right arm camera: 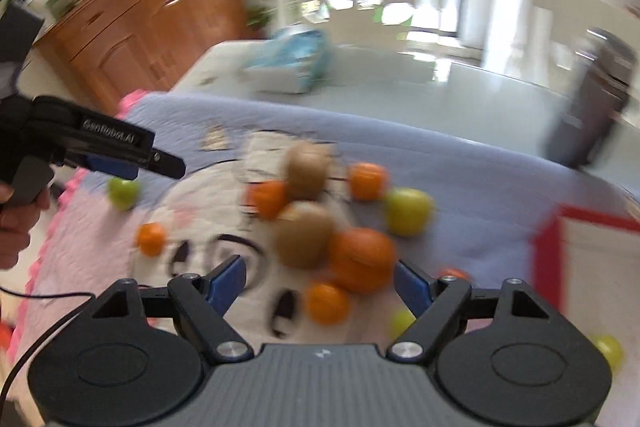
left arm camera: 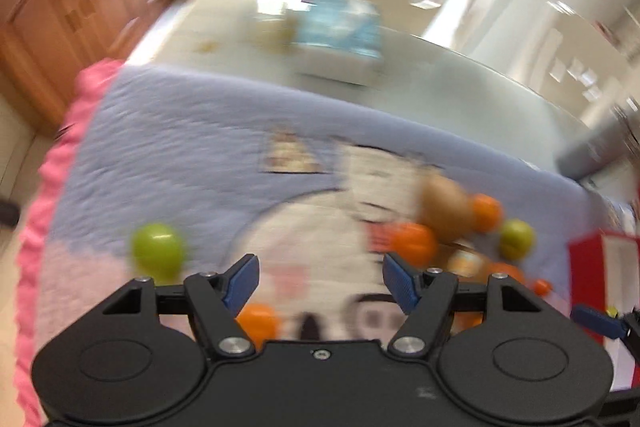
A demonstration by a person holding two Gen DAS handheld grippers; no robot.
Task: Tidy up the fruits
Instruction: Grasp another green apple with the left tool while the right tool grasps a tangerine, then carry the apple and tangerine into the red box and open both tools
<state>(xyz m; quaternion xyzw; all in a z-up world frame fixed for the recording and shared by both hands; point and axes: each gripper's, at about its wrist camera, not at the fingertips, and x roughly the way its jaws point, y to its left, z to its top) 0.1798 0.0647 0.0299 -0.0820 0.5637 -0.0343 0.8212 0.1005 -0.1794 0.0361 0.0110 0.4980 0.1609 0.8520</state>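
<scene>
Fruits (right arm camera: 320, 223) scattered on quilted mat (left arm camera: 180, 147); both views blurred. Your right-wrist view alone shows left gripper (right arm camera: 160, 161) side-on in your hand (right arm camera: 16, 227), over green apple (right arm camera: 124, 193). Both claws spread wide, gripping nothing; right gripper (right arm camera: 320, 283) frames orange pile, left one's jaws frame bare mat

Fruit lies loose on a quilted mat. Two brown kiwis (right arm camera: 306, 203) sit touching near the middle, with oranges (right arm camera: 362, 259) packed against them on both sides. A green apple (right arm camera: 408, 211) rests just right of the cluster. Another green apple (right arm camera: 124, 193) and a small orange (right arm camera: 151, 238) lie apart to the left. All are blurred.
</scene>
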